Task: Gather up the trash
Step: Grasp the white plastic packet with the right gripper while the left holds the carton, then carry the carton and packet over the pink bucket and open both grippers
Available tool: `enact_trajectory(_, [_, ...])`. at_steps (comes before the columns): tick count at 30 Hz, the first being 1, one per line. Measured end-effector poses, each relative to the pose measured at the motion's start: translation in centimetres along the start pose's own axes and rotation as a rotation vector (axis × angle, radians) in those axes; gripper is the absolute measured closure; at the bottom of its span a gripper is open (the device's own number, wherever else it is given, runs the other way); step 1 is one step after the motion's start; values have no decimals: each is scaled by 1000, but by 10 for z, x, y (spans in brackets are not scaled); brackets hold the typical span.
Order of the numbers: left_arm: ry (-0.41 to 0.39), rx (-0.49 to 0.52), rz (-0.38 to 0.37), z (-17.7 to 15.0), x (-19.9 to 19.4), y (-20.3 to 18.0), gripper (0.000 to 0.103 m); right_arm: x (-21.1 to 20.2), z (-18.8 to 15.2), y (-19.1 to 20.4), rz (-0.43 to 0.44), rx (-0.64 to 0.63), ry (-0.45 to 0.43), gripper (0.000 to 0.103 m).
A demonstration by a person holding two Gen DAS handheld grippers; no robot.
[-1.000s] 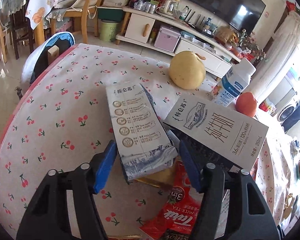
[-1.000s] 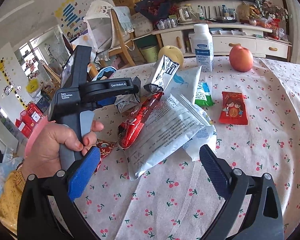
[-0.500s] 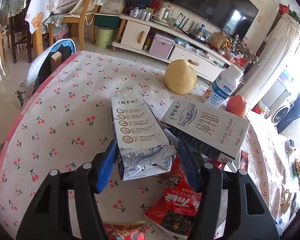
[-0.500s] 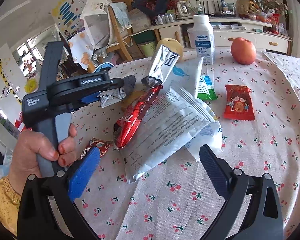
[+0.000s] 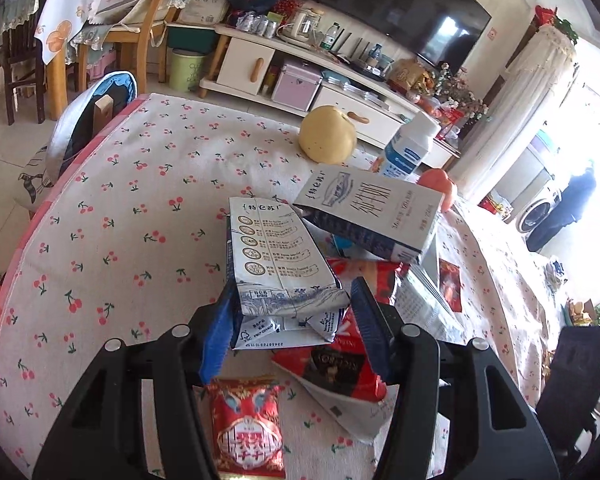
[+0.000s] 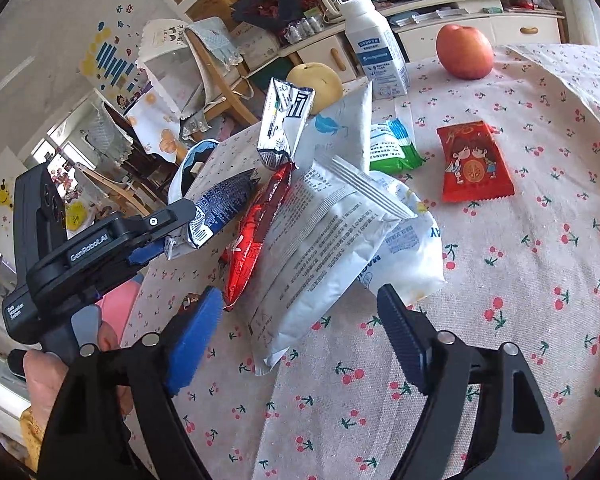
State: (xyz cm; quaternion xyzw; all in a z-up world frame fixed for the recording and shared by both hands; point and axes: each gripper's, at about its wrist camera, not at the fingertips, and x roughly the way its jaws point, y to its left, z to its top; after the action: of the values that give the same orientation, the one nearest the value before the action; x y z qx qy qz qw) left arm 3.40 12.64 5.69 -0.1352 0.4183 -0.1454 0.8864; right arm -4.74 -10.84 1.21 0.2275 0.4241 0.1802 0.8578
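1. On the cherry-print table [image 5: 100, 220], much lay half hidden. A red tea wrapper [image 5: 340, 364] was partly covered by the flattened milk carton [image 5: 276, 264] and by one finger of the left tool [image 5: 292, 300]. The apple [image 6: 465, 51] was mostly hidden behind a second carton [image 5: 372, 212] in the left view. The person's hand [image 6: 44, 372] was cut off behind the right tool [image 6: 300, 294].
2. The left tool's jaws were closing on the flattened carton and gripped it by its near end, clear of the cloth. How firmly the right-hand pad pressed was hard to make out.
3. The right tool's jaws were closing, narrower than a second earlier. They were not yet touching the white packet [image 6: 324, 240], whose near corner lay between them.
4. A red-and-gold sachet [image 5: 246, 428] showed under the left tool, where a second before only its edge appeared.
5. Farther off stood a pear [image 5: 328, 134] and a white bottle [image 5: 410, 148]. To the right lay a green-and-white pack [image 6: 392, 146] and a red sachet [image 6: 474, 164] with two cartoon figures, well apart from the heap.
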Motion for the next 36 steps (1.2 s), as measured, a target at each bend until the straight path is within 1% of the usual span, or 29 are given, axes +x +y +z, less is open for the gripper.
enact_trajectory(3, [8,2,-22,-6,-6,0,45,5,-2,-5,32,34,-4,29])
enact_trajectory(6, [17,3,-45,-10,-8,0,45,10,-3,-10,63,66,-9,30])
enact_trajectory(9, [21,14,-55,-12,-10,-2,45,16,-5,-14,70,89,-18,30])
enact_trajectory(13, [25,13,-70,-13,-11,0,45,19,-4,-15,85,84,-53,30])
enact_trajectory(14, [26,12,-76,-13,-12,1,45,21,-3,-16,99,88,-55,32])
enact_trajectory(15, [27,12,-78,-13,-12,1,45,22,-1,-16,113,93,-53,41])
enact_trajectory(16, [28,12,-81,-13,-12,1,45,23,0,-17,132,96,-53,47])
enact_trajectory(17, [28,13,-84,-13,-13,1,45,24,1,-16,131,95,-53,48])
enact_trajectory(18, [29,14,-87,-13,-13,2,45,24,1,-16,123,92,-54,52])
enact_trajectory(19, [29,14,-90,-13,-13,2,45,24,1,-16,122,90,-53,59])
enact_trajectory(20, [28,14,-93,-13,-14,2,45,24,2,-16,124,92,-50,62])
enact_trajectory(21, [25,15,-96,-13,-15,2,45,24,2,-16,130,95,-47,69])
enact_trajectory(27, [18,15,-102,-13,-17,2,45,17,4,-15,145,108,-40,78])
enact_trajectory(33, [-11,11,-106,-12,-28,3,45,-5,6,-6,92,65,-67,84])
enact_trajectory(36, [-28,7,-106,-15,-35,3,45,-18,3,4,61,13,-85,86])
